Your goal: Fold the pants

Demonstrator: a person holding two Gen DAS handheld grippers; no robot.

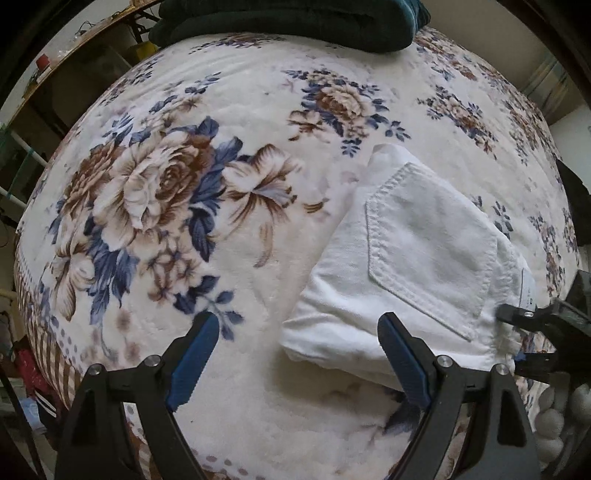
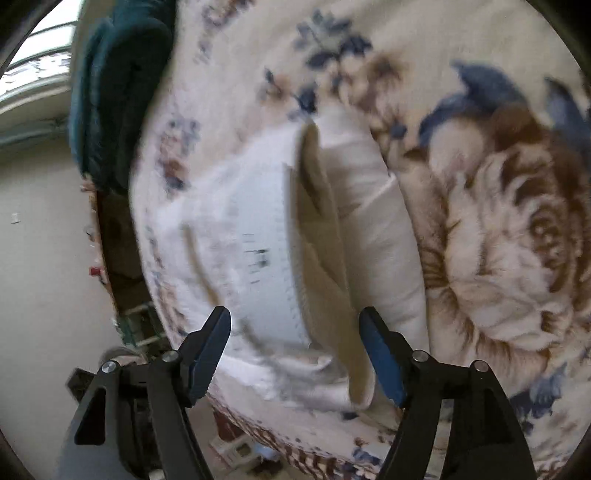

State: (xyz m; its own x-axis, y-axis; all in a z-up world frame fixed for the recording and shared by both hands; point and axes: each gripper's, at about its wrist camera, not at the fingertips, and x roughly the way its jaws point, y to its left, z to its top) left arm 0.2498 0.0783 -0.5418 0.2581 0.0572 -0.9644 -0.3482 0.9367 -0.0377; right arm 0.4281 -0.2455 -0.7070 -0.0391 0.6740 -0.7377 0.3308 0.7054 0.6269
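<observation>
The white pants (image 1: 413,258) lie folded into a compact bundle on the floral blanket (image 1: 166,192), back pocket facing up. My left gripper (image 1: 299,354) hovers open above the bundle's near left corner, nothing between its blue pads. My right gripper (image 1: 514,338) comes in from the right edge, its fingers parted at the bundle's waistband side. In the blurred right wrist view the folded pants (image 2: 258,240) show their waistband label and stacked layers. The right gripper (image 2: 295,332) stands open just in front of them, its pads not pressing on the cloth.
A dark green folded blanket (image 1: 295,22) lies at the far end of the bed (image 2: 114,110). A wooden shelf (image 1: 55,74) stands off the bed's left side. The bed's edge and the floor (image 2: 44,258) show to the left in the right wrist view.
</observation>
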